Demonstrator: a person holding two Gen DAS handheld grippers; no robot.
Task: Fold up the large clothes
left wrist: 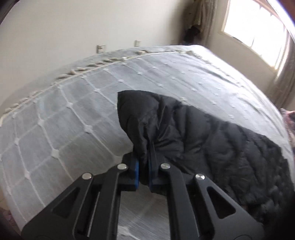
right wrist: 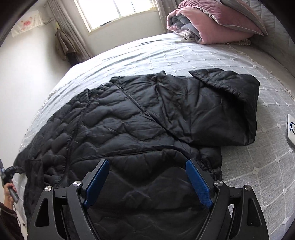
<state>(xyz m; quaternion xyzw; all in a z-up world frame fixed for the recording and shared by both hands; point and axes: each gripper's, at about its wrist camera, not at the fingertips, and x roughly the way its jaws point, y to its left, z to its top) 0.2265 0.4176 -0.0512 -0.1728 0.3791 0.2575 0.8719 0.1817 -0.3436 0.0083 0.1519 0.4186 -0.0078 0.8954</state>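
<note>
1. The left gripper has its blue pads pinched tight on a fold of the black puffer jacket.
2. The right gripper hovers spread wide over the jacket's near sleeve, holding nothing.
3. The jacket lies flat across the bed, covered by a grey quilted spread.
4. Pink bedding sits at the far end, beneath a bright window.
</note>
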